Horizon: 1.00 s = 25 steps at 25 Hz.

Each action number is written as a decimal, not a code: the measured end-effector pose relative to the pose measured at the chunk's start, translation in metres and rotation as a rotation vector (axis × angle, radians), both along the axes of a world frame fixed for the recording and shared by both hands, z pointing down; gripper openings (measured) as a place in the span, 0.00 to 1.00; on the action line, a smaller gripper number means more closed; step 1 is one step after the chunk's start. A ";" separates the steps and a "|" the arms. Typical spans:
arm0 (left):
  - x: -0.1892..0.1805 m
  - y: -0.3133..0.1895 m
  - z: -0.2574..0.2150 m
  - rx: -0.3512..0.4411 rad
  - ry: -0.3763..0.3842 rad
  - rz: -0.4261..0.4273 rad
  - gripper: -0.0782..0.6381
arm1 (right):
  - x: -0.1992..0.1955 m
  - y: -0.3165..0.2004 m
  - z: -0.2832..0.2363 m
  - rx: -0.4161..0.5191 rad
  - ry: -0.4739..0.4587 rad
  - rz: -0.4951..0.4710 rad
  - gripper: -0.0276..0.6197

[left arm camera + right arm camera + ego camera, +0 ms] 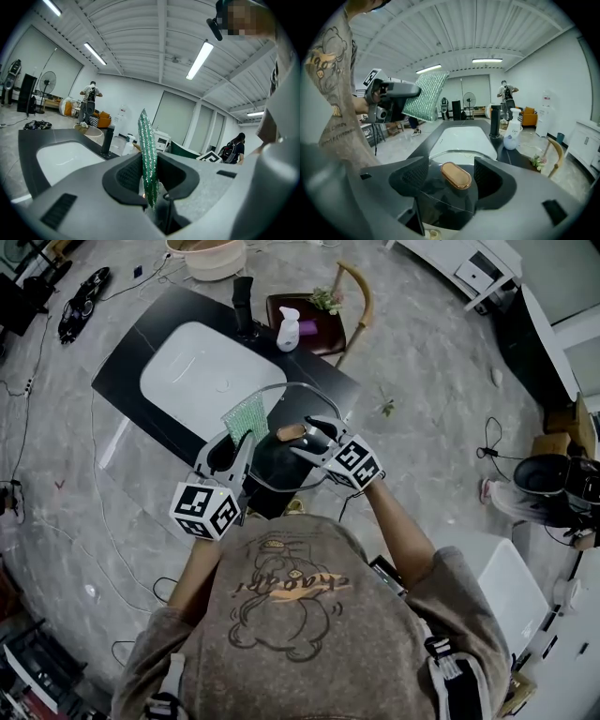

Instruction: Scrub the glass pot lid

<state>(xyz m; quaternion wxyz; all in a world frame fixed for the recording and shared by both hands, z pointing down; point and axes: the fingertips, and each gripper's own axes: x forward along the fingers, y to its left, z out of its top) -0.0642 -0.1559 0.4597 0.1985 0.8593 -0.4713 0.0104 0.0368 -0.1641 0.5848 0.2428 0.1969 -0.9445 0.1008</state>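
Though ungripped, lid (457,176) between right tongs (452,172)

Both forearms out ahead of me, left gripper (236,444) with jaws clamped on the green scouring cloth (246,418), right gripper (305,440) tipped down, jaws spread wide either side of the lid knob (456,176).

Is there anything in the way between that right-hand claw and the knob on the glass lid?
Nothing visible. The knob sits between the right gripper's open jaws, with a gap on each side. The left gripper holds the green pad off to the side.
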 end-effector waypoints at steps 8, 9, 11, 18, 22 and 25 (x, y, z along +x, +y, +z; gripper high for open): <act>-0.003 -0.003 0.006 -0.022 0.007 -0.026 0.23 | -0.014 -0.007 0.036 -0.031 0.111 -0.139 0.49; -0.004 -0.004 0.006 -0.023 0.007 -0.028 0.23 | -0.017 -0.007 0.040 -0.035 0.127 -0.161 0.49; -0.004 -0.005 0.006 -0.023 0.004 -0.033 0.23 | -0.023 -0.006 0.046 -0.042 0.158 -0.208 0.49; -0.008 -0.009 0.006 -0.026 0.000 -0.047 0.23 | -0.029 -0.003 0.063 -0.018 0.277 -0.346 0.49; -0.011 -0.009 0.006 -0.029 0.005 -0.057 0.23 | -0.027 -0.003 0.074 -0.005 0.331 -0.398 0.49; -0.014 -0.009 0.007 -0.030 0.003 -0.062 0.23 | -0.030 -0.002 0.076 -0.007 0.333 -0.412 0.49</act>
